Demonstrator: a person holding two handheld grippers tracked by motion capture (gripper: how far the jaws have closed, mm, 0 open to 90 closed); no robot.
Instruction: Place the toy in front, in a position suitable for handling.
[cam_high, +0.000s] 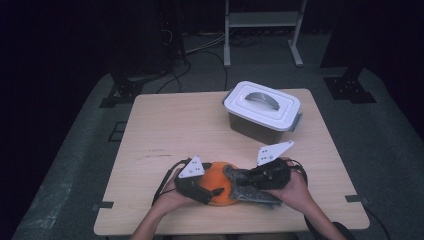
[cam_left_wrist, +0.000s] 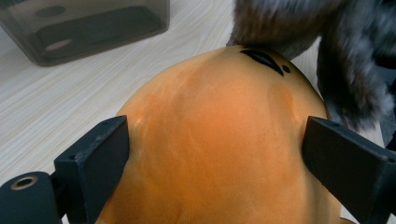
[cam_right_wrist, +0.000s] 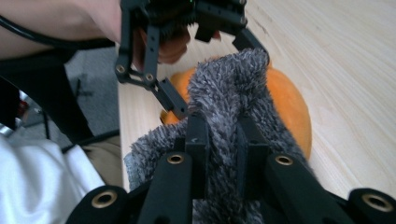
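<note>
While grey fur (cam_right_wrist: 224, 98) (pinched) drapes it, orange plush (cam_right_wrist: 289, 107) half hides.

plush ball (cam_high: 220, 186): was orange, small black mark on it
fuzzy cloth (cam_right_wrist: 224, 93): was mottled grey, shaggy
gripper jaws: were black
plates on grippers: were pale grey
box (cam_high: 262, 111): had white lid, smoky grey walls
table (cam_high: 165, 125): was light wood grain

A lidded white box (cam_high: 262, 111) stands far back on the table (cam_high: 170, 125).
</note>
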